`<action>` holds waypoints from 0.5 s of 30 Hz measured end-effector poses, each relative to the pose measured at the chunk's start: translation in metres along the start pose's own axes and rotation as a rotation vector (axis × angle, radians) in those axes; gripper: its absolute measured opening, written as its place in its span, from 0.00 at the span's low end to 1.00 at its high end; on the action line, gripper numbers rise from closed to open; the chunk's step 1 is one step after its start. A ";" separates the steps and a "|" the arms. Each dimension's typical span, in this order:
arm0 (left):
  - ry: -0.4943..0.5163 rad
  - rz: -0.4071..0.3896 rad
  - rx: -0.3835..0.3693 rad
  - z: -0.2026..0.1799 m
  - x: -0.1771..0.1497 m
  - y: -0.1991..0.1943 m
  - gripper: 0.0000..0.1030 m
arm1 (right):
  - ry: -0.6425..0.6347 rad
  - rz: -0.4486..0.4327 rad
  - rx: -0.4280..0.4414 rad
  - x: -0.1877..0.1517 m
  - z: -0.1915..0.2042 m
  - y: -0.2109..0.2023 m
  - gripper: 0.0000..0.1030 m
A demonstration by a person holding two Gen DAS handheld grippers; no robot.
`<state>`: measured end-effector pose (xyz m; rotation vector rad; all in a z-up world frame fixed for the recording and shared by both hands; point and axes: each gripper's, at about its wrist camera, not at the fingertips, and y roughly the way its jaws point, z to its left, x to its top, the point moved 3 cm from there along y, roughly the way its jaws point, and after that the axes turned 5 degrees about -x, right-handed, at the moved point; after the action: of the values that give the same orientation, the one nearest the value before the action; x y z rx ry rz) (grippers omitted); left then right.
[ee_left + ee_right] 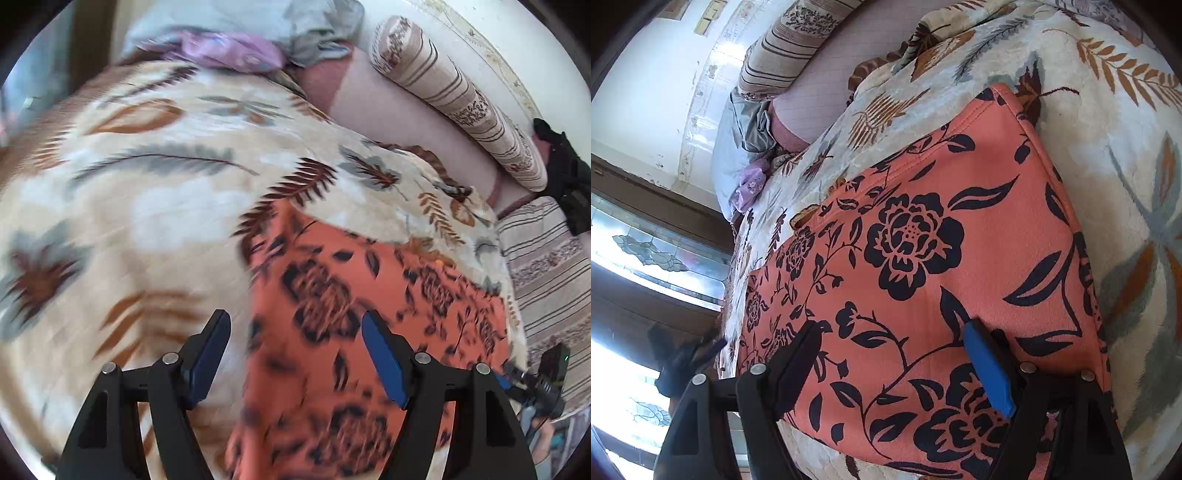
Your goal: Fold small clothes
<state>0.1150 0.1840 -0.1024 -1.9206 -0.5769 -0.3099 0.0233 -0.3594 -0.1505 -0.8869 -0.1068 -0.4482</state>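
left gripper (295, 354) open, empty, above the coral floral garment (923, 258); right gripper (894, 354) open over it, gripping nothing

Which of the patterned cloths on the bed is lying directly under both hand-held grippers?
The orange garment with black flowers; the beige leaf-print blanket lies beneath it.

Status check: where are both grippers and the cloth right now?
Left gripper open, nothing held, above edge of the orange flowered cloth. Right gripper open over the cloth. Cloth flat on the leaf-print blanket. Nothing in the way.
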 end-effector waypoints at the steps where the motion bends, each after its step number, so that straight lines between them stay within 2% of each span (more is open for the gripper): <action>1: -0.016 0.034 0.040 0.005 0.011 0.020 0.69 | 0.001 0.003 0.001 0.001 0.000 0.000 0.80; 3: -0.048 0.121 0.074 0.017 0.023 0.053 0.17 | 0.004 0.011 0.003 0.002 -0.001 0.000 0.80; 4: -0.115 0.155 0.067 0.028 0.026 0.065 0.07 | 0.006 0.015 0.004 0.003 -0.001 0.000 0.80; 6: -0.221 0.095 0.018 0.045 0.032 0.060 0.07 | 0.009 0.019 0.010 0.003 -0.002 0.000 0.80; 7: -0.218 0.063 0.041 0.051 0.030 0.060 0.08 | 0.010 0.018 0.014 0.003 -0.002 -0.001 0.80; 10: -0.276 0.037 -0.040 0.064 0.023 0.059 0.10 | 0.000 0.013 0.010 0.002 -0.002 0.000 0.80; 12: -0.234 0.039 0.001 0.055 0.025 0.048 0.11 | 0.001 0.020 0.005 0.002 -0.001 -0.001 0.80; 15: -0.133 -0.019 0.045 0.035 0.025 0.029 0.10 | 0.061 0.056 -0.013 0.009 0.001 -0.004 0.80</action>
<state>0.1493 0.2128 -0.1278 -1.9035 -0.6846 -0.1803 0.0297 -0.3634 -0.1442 -0.8858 -0.0231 -0.4240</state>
